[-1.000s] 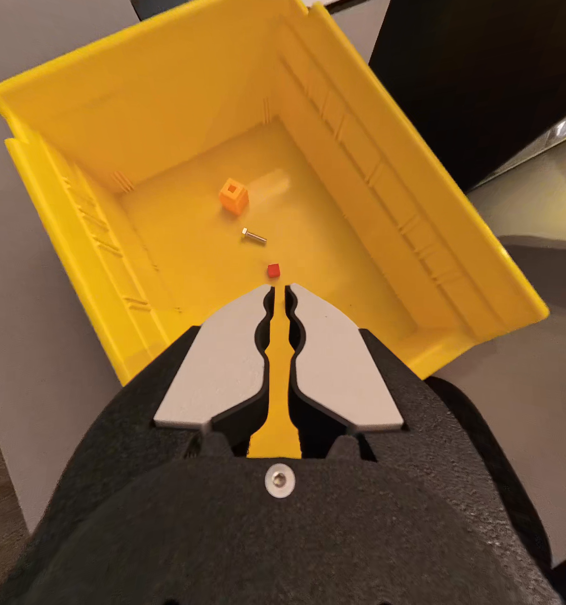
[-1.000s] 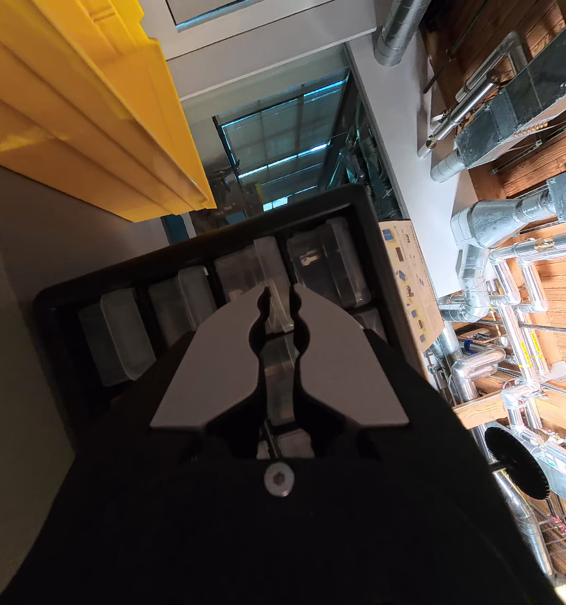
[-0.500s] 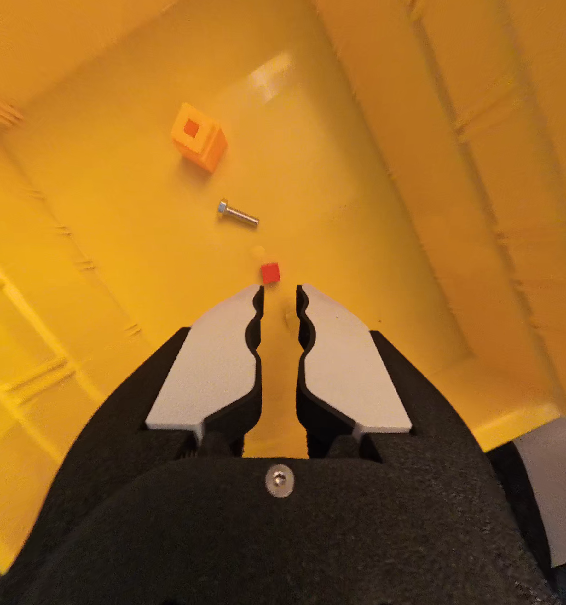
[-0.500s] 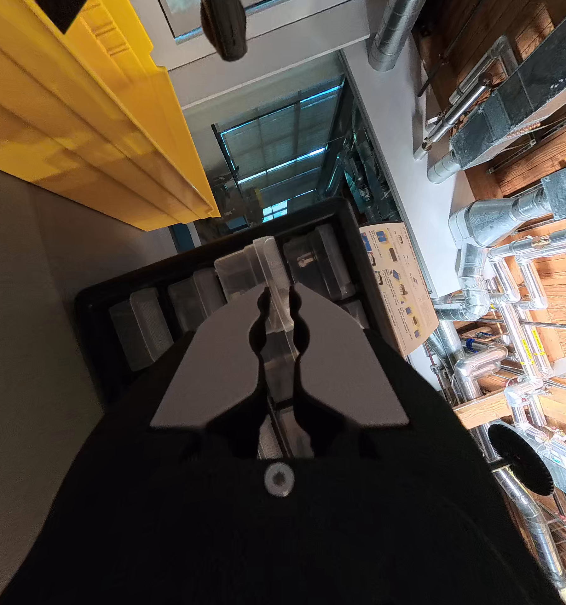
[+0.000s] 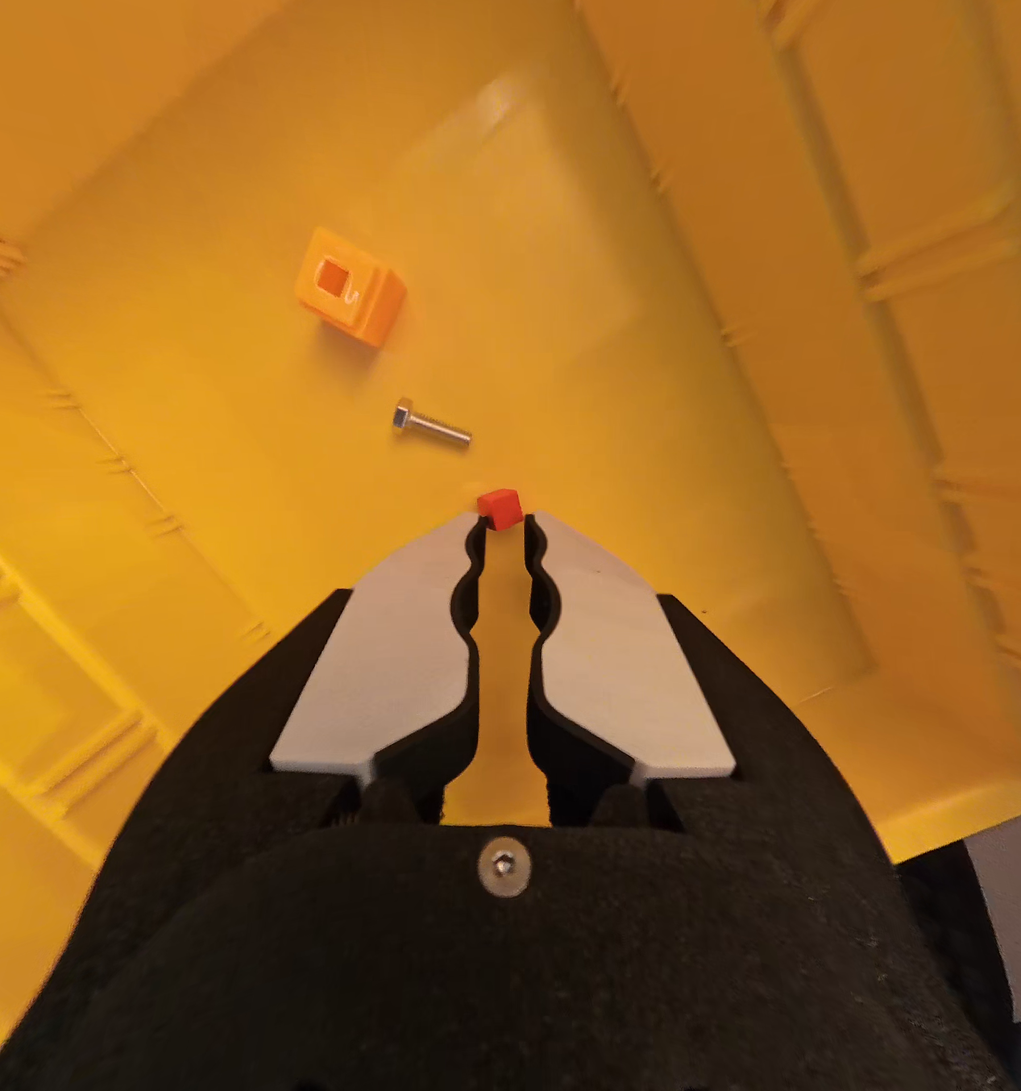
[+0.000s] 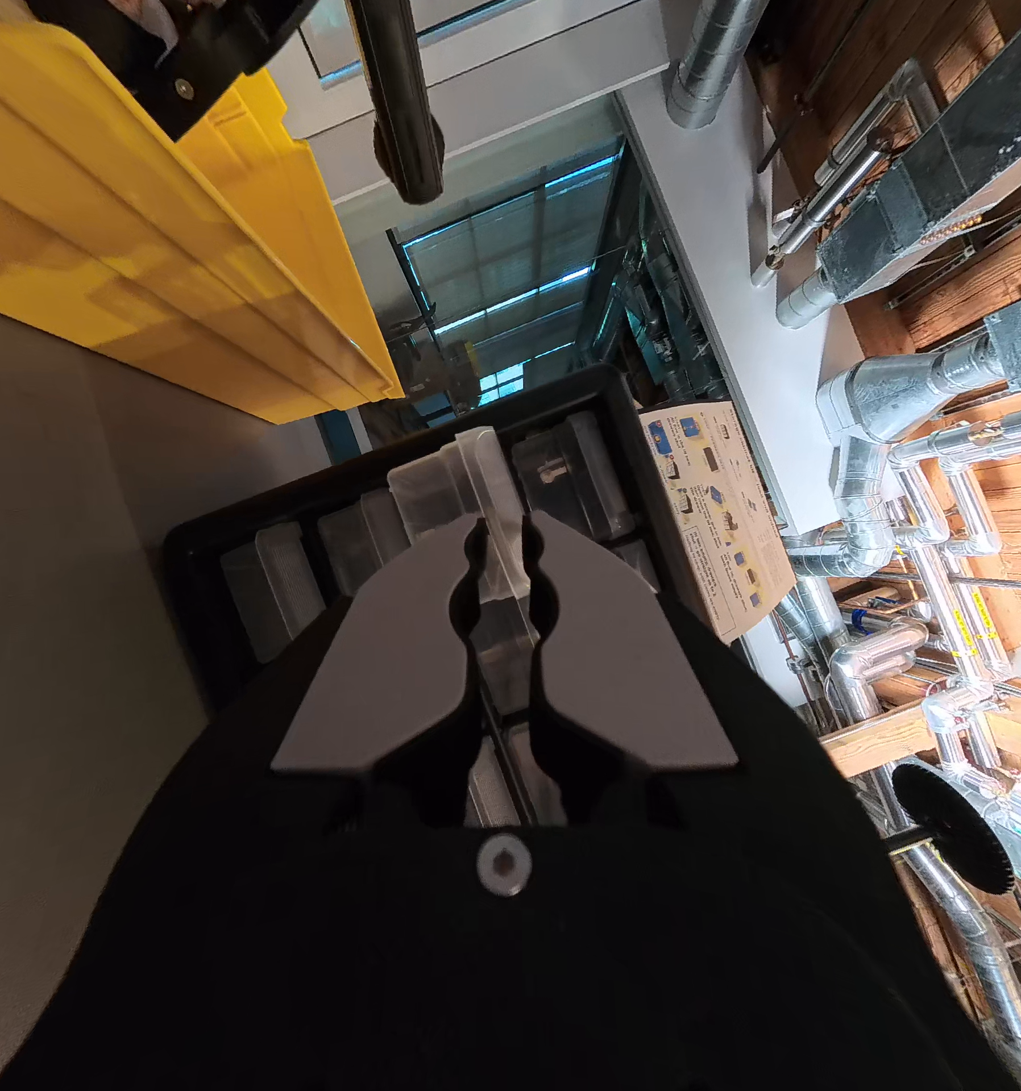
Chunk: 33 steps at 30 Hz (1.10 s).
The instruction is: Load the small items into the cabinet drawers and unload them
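Two tongs are at work. The left tongs point(image 5: 503, 519) sit inside the yellow bin point(image 5: 851, 295), jaws a narrow gap apart, with the small red cube point(image 5: 500, 509) resting on the bin floor just between the fingertips; closure on it is not yet made. Beyond it lie a steel bolt point(image 5: 431, 429) and an orange block with a square hole point(image 5: 350, 293), well apart from each other. The right tongs point(image 6: 505, 522) are clamped on the front lip of a clear drawer point(image 6: 437, 493), which stands pulled out of the black cabinet point(image 6: 201, 531) on the grey surface point(image 6: 53, 531).

Progress, as judged: loading is at an early stage. One neighbouring drawer point(image 6: 561, 478) appears to hold a small item; three items remain in the bin.

Compared with one second ago, the left tongs have descended from above the bin rim to the cube, and the drawer has slid outward from flush.
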Each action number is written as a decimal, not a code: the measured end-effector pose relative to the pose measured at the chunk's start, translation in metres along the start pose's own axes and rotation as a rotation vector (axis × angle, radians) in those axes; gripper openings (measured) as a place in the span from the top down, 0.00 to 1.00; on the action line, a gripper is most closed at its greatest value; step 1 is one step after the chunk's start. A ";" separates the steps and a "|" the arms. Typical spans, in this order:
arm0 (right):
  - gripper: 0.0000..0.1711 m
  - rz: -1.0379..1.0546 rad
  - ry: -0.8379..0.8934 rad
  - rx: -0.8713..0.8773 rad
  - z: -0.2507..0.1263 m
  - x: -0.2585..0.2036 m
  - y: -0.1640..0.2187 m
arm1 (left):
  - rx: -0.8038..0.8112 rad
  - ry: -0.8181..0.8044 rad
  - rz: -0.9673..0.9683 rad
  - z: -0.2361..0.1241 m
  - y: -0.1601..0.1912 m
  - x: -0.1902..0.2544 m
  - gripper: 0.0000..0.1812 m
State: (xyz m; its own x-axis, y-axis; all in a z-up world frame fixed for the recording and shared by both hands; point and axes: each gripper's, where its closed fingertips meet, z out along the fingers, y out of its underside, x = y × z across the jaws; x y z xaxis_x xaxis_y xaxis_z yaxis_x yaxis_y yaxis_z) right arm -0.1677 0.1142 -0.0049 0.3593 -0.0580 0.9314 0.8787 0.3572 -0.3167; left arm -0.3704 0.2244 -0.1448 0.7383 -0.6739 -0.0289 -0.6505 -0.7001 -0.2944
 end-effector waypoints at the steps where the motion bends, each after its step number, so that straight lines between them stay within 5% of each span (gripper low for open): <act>1: 0.93 0.001 -0.001 0.001 0.000 0.000 0.000 | 0.001 0.006 -0.002 0.000 0.000 0.001 0.94; 23: 0.93 -0.006 -0.003 -0.004 -0.004 0.000 -0.003 | -0.002 -0.034 0.066 0.003 -0.003 -0.002 0.95; 28: 0.93 -0.017 -0.003 0.010 -0.007 -0.001 -0.006 | 0.133 -0.026 0.113 -0.046 -0.014 0.019 0.94; 33: 0.93 -0.034 0.001 0.019 -0.009 -0.002 -0.011 | 0.362 0.114 0.263 -0.135 -0.038 0.095 0.94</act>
State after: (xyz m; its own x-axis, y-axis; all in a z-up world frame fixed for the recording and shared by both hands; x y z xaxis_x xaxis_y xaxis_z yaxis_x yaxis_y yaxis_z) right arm -0.1750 0.1024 -0.0051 0.3295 -0.0717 0.9414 0.8844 0.3727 -0.2811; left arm -0.3002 0.1550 -0.0071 0.5192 -0.8533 -0.0478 -0.6940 -0.3883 -0.6063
